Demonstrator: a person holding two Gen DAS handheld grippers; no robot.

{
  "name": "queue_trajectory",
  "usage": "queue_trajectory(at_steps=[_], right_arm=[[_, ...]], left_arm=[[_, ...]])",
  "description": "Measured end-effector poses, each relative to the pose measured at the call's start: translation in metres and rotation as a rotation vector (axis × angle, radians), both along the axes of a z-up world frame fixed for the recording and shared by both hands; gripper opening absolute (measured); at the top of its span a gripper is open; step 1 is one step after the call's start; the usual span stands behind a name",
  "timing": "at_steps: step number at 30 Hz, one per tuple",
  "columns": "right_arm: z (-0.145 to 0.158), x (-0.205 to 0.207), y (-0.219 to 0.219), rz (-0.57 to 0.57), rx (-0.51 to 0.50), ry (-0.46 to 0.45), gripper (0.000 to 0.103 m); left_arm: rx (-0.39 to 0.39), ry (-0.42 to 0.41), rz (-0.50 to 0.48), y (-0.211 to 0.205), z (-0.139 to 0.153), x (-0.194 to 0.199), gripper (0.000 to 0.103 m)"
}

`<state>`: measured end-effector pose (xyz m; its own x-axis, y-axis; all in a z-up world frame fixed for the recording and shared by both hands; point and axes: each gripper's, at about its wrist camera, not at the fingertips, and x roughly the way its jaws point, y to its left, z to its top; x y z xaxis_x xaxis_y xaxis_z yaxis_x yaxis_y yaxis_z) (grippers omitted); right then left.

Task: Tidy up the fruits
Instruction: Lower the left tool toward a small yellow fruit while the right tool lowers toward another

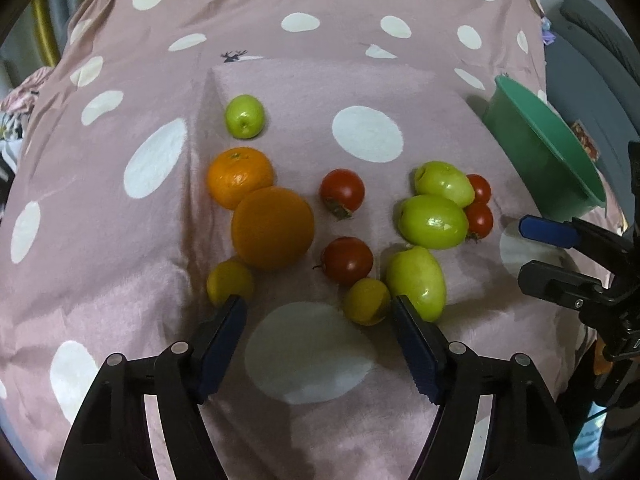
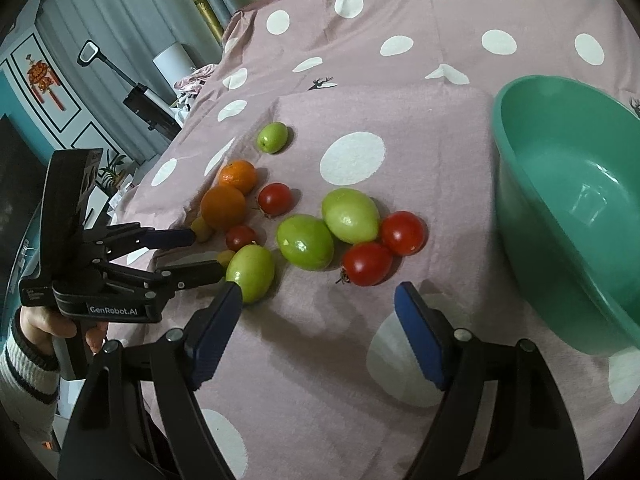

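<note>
While my left gripper (image 1: 318,312) hangs over the spotted pink cloth (image 1: 120,260), its jaws stand apart with nothing between them — a small yellow fruit (image 1: 366,301) lies just beside the right finger, at about one o'clock. Two oranges (image 1: 272,234) touch at eleven o'clock; the green bowl (image 1: 560,152) sits at two o'clock.

From the right wrist, my right gripper (image 2: 318,292) is likewise open and empty. Green fruits (image 2: 306,242) and red tomatoes (image 2: 366,264) cluster at twelve o'clock, the bowl at two o'clock — all fruit outside it.
</note>
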<state>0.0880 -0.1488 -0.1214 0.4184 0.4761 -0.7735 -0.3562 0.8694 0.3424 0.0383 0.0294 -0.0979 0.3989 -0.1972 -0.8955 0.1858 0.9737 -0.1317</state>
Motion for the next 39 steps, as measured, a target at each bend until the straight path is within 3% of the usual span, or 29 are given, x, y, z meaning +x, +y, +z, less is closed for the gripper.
queue_trajectory(at_steps=[7,10,13,20,27,32,39], right_arm=[[0.004,-0.001,0.011,0.064,0.077,0.011,0.078],[0.005,-0.003,0.025,0.124,0.127,0.033,0.070],[0.002,-0.007,0.043,0.187,0.161,0.057,0.064],[-0.007,0.001,0.075,0.239,0.171,0.106,0.046],[-0.012,0.001,0.095,0.263,0.109,0.123,0.046],[-0.017,0.009,0.106,0.275,0.077,0.121,0.044],[-0.019,0.024,0.124,0.285,0.053,0.089,0.044]], left_arm=[[-0.015,-0.027,0.032,0.013,0.009,-0.002,0.076],[-0.007,-0.035,0.041,0.019,0.011,0.001,0.076],[0.006,-0.028,0.024,0.022,0.009,0.004,0.068],[0.035,-0.035,-0.047,0.022,0.009,0.006,0.062],[0.043,-0.039,-0.119,0.024,0.009,0.009,0.061],[0.002,-0.038,-0.116,0.030,0.009,0.010,0.061],[-0.176,-0.013,-0.070,0.052,0.010,0.015,0.061]])
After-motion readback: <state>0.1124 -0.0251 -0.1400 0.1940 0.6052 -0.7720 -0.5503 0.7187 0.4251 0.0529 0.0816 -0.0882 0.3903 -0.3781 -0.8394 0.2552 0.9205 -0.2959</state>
